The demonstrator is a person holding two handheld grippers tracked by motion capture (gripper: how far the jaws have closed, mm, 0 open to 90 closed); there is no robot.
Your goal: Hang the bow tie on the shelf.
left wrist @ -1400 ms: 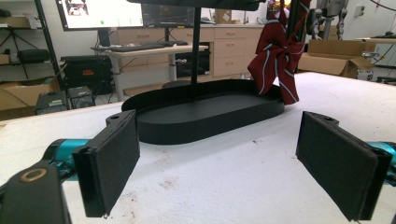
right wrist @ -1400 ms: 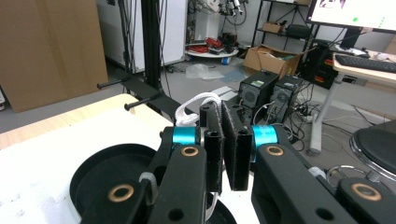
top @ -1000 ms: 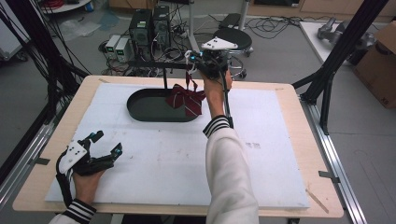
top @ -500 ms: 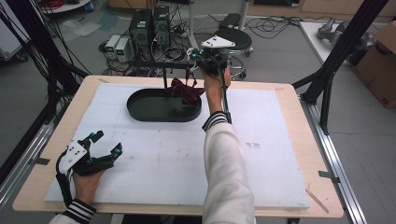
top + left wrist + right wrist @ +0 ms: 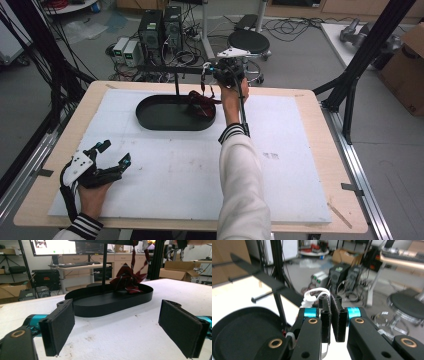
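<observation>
- Dark red tie [image 5: 202, 102] sits at upper centre of the high view, bunched inside the right end of the black oval tray [image 5: 155, 120], its upper strands running up to the right gripper [image 5: 220, 75].
- Surroundings: a black post [image 5: 176, 84] rises from the tray just left of the tie, carrying a horizontal bar across the top. Tray stands on a white foam sheet [image 5: 300, 165] over a light wood table [image 5: 310, 100].
- Materials: tie is soft, crumpled fabric with thin pale stripes [image 5: 127, 280]; tray is matte black, low-walled, rounded ends; foam sheet scuffed with small marks.
- Right gripper: pads pressed nearly together in the right gripper view [image 5: 332, 317], a white loop [image 5: 315, 293] pinched at the tips. The tie hangs below the jaws, out of that camera's sight.
- Left gripper [image 5: 112, 155]: lower left of the high view, resting on the foam, jaws wide apart and holding nothing. The tie is well ahead of them, beyond the tray's near wall.
</observation>
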